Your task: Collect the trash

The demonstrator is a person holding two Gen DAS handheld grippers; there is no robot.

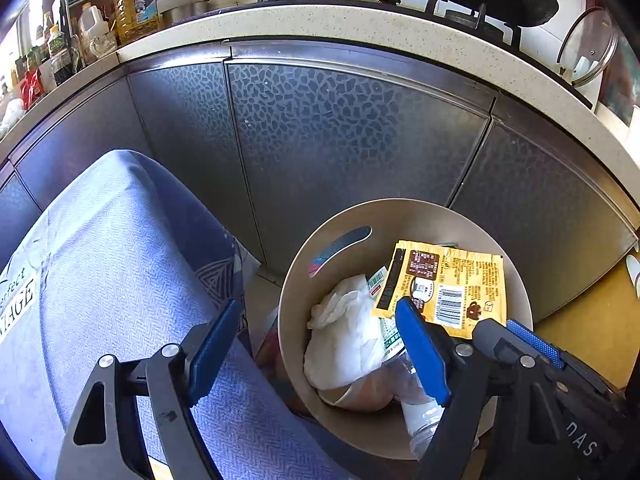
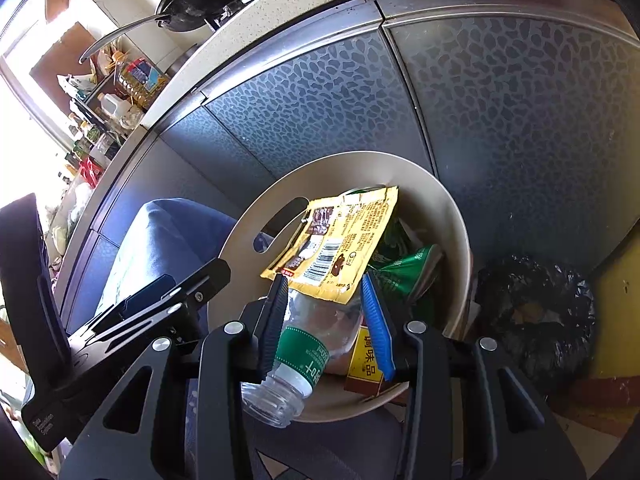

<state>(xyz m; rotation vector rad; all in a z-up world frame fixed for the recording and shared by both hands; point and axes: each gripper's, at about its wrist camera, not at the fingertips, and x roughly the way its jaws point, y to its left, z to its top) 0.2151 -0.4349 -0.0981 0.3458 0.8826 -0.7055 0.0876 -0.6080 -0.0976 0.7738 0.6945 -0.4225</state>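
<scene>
Floor, beige bin, black bag

Plastic bottle partly hidden beneath yellow packet.

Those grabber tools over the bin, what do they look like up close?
Each is a black metal frame with triangular cut-outs and round silver pivot bolts. The left gripper and right gripper both end in flat blue ribbed pads. Small white lettering marks the black bodies. No hands or sleeves show.

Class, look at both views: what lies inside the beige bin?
Inside the beige bin: a yellow packet on top, white tissue, a clear bottle and a green wrapper. Anything beneath is covered.
</scene>
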